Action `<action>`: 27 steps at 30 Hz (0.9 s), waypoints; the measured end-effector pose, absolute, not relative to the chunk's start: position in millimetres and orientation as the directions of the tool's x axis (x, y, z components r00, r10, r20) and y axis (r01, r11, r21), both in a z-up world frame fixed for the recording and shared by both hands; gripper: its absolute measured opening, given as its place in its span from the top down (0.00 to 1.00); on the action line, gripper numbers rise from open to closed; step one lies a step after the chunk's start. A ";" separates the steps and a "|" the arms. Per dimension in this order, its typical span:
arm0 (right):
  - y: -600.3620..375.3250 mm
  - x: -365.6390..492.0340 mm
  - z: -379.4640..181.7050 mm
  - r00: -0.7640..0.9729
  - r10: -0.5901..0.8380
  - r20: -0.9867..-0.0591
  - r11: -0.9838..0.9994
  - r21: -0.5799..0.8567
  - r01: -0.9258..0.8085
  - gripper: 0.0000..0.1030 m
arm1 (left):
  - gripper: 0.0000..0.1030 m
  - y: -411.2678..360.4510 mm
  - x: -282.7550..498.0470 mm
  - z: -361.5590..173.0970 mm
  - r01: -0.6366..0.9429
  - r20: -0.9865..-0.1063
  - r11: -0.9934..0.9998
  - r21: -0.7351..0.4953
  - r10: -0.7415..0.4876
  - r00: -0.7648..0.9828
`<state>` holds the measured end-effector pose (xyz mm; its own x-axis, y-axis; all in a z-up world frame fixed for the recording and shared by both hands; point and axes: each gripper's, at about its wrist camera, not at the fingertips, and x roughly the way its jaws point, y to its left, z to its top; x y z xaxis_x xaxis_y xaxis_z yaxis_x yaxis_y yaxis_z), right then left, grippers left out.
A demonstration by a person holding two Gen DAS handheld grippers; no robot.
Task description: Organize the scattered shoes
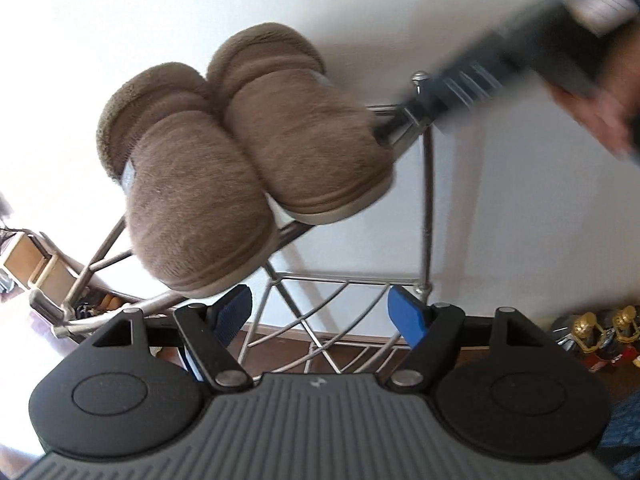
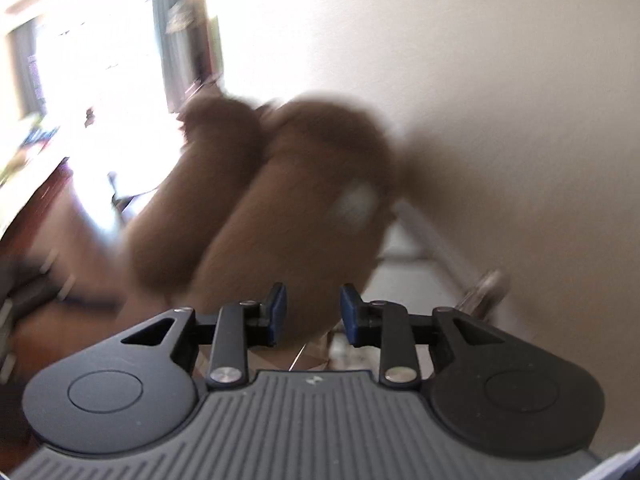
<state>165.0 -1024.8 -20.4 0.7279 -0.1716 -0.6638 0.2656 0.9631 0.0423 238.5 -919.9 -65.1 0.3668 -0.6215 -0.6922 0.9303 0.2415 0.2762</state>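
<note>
Your two brown slippers (image 1: 248,152) sit side by side atop the metal rack (image 1: 424,208); your left gripper (image 1: 320,312) gapes empty and your right gripper (image 2: 313,312) stands narrowed, holding nothing; a careless bump could topple them.

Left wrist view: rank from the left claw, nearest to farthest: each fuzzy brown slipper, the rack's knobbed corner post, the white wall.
1. Left-hand fuzzy brown slipper, toe just above the left claw.
2. Right-hand fuzzy brown slipper, up and behind.
3. Knobbed metal rack corner post, upper right.
4. White wall, behind everything.
</note>
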 end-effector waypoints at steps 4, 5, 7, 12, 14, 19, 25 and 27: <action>-1009.3 173.5 -43.1 0.712 -0.176 -0.680 0.961 0.037 0.273 0.85 | 0.25 -932.8 248.6 -69.5 0.927 -0.697 0.224 0.301 -0.612 0.374; -1008.8 173.6 -44.6 0.712 -0.180 -0.679 0.959 0.038 0.279 0.85 | 0.25 -937.8 256.0 -71.0 0.924 -0.700 0.224 0.309 -0.604 0.381; -1008.2 170.0 -46.0 0.710 -0.183 -0.680 0.955 0.047 0.292 0.86 | 0.25 -938.7 259.5 -70.6 0.927 -0.702 0.218 0.304 -0.607 0.373; -1008.6 161.0 -46.3 0.709 -0.184 -0.680 0.946 0.073 0.315 0.86 | 0.25 -942.9 262.9 -68.6 0.928 -0.707 0.212 0.306 -0.603 0.371; -1010.2 162.0 -47.5 0.711 -0.186 -0.678 0.947 0.070 0.313 0.86 | 0.25 -942.8 264.2 -67.8 0.926 -0.701 0.228 0.301 -0.606 0.376; -1008.0 160.3 -47.7 0.711 -0.192 -0.677 0.950 0.055 0.309 0.85 | 0.25 -924.0 234.6 -68.9 0.923 -0.693 0.250 0.293 -0.609 0.385; -1009.4 145.2 -48.2 0.699 -0.214 -0.682 0.945 0.037 0.326 0.84 | 0.25 -910.0 212.6 -74.4 0.928 -0.700 0.257 0.269 -0.610 0.372; -1007.5 135.9 -45.4 0.701 -0.219 -0.679 0.944 0.034 0.328 0.83 | 0.25 -900.7 201.1 -76.1 0.917 -0.705 0.306 0.255 -0.590 0.393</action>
